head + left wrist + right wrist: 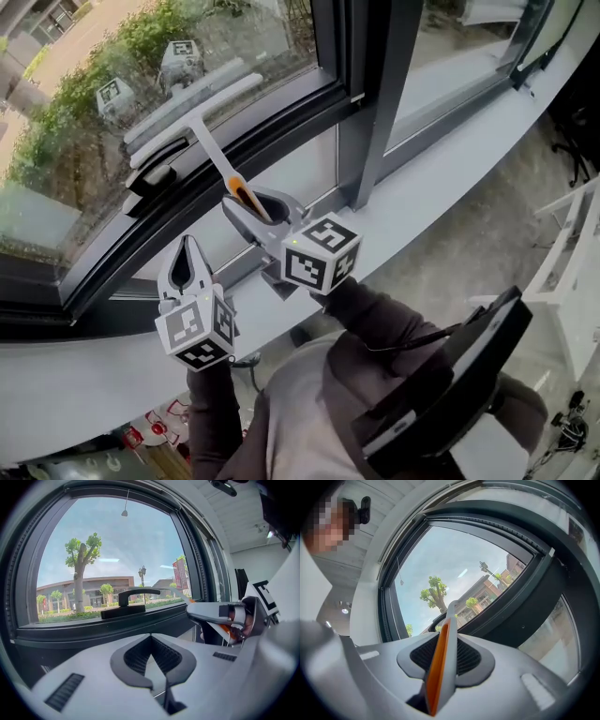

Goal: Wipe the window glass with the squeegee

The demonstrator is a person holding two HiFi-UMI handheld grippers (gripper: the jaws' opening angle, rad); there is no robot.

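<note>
Left gripper (186, 253), nearest me at 7 o'clock of the right one: jaws closed together with nothing between them. It is idle and clear of the frame.

Right gripper (258, 208): jaws clamped on the orange-and-white handle of the squeegee (197, 108), low on the grip. The stem runs from the jaws toward 11 o'clock.

The blade lies crosswise low on the window glass (56, 187), just above the black window handle (155, 173) on the lower frame. A pale reflection sits right beside the blade, so it is at the pane or barely off it. I cannot confirm contact.

White sill (450, 169) runs off toward 2 o'clock.

Judgement: a wiping stroke is in hand, at the bottom edge of the pane.

The next move calls for the blade pressed flat along its whole length. It then wants an even draw across or up the glass, kept clear of the window handle just beneath. The left gripper need do nothing.
</note>
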